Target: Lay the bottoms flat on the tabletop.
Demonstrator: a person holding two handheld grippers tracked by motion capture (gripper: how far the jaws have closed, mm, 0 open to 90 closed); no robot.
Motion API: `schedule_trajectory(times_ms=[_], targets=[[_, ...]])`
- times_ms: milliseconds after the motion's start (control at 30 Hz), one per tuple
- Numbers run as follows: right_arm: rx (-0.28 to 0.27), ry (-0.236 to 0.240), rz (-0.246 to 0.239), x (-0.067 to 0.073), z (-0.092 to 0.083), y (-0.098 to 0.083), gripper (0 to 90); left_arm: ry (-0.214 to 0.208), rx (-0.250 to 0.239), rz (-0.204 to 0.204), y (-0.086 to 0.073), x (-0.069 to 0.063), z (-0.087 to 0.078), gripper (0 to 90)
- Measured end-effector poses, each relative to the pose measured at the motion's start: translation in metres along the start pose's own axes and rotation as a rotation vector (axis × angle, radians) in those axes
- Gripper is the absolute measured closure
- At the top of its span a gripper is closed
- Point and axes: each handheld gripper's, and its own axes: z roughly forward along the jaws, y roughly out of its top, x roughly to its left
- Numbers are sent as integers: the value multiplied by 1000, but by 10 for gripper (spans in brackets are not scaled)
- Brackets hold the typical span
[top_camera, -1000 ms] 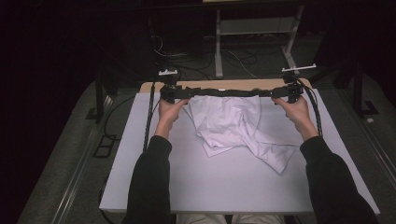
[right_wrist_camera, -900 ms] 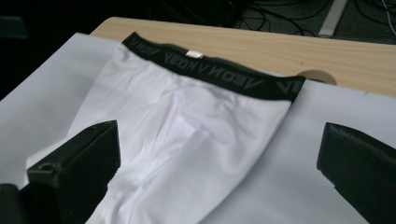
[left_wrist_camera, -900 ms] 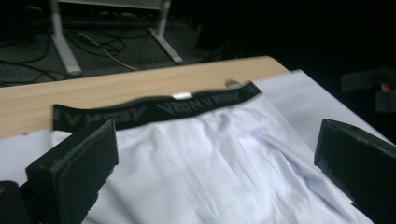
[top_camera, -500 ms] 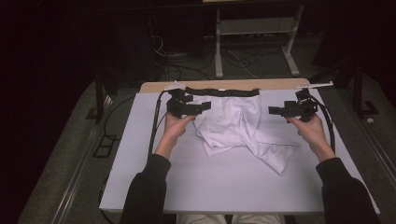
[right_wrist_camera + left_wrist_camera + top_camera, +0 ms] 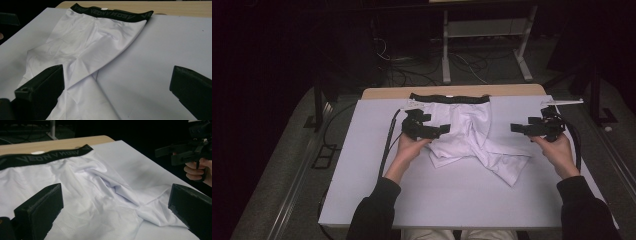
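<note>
White shorts (image 5: 467,132) with a black waistband (image 5: 449,98) lie crumpled on the pale mat (image 5: 362,170), waistband along the far edge, one leg trailing to the near right (image 5: 512,167). My left gripper (image 5: 443,131) hovers over the shorts' left side, pointing right, open and holding nothing. In the left gripper view its jaws (image 5: 117,212) stand wide apart above the wrinkled fabric (image 5: 100,195). My right gripper (image 5: 517,128) sits right of the shorts, pointing left, open over bare mat. In the right gripper view its jaws (image 5: 117,90) frame the shorts' edge (image 5: 85,50).
The mat covers a wooden table whose far edge (image 5: 382,93) shows beyond the waistband. Cables (image 5: 387,145) trail from both grippers along the mat's sides. A metal stand (image 5: 482,30) and loose wires stand on the dark floor behind the table.
Both grippers let go of the waistband, which they held stretched at the far edge, and drew back toward me, turning inward. The waistband now lies flat on the mat.
</note>
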Motion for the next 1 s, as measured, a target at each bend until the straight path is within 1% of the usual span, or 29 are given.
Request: schedule_trajectory(times_ms=[67, 167, 367, 400, 433, 500, 600, 667, 733, 767, 867, 900, 1000], targets=[[5, 0, 8, 0, -2, -4, 0, -7, 11, 3, -1, -3, 2, 0], [18, 1, 10, 1, -6, -10, 6, -24, 12, 9, -4, -12, 6, 0], [37, 8, 18, 2, -13, -22, 30, -72, 42, 39, -9, -33, 18, 6], [39, 9, 18, 1, -14, -23, 38, -85, 48, 41, -10, -39, 22, 7], [41, 11, 22, 2, -16, -26, 41, -87, 50, 44, -10, -41, 23, 7], [45, 4, 19, 2, -19, -28, 54, -103, 65, 54, -12, -48, 28, 7], [51, 18, 24, 1, -23, -34, 103, -120, 83, 64, -14, -55, 34, 7], [62, 20, 25, 1, -25, -38, 156, -127, 91, 62, -16, -59, 38, 7], [80, 17, 18, 1, -26, -41, 176, -132, 101, 64, -18, -61, 41, 7], [93, 13, 15, 2, -26, -43, 221, -134, 105, 65, -20, -63, 42, 7], [104, 25, 9, 2, -28, -46, 299, -144, 120, 67, -23, -68, 45, 7], [113, 28, 1, 2, -28, -48, 340, -146, 123, 68, -23, -69, 46, 7], [138, 26, -10, 0, -29, -52, 390, -155, 135, 69, -26, -73, 49, 7]])
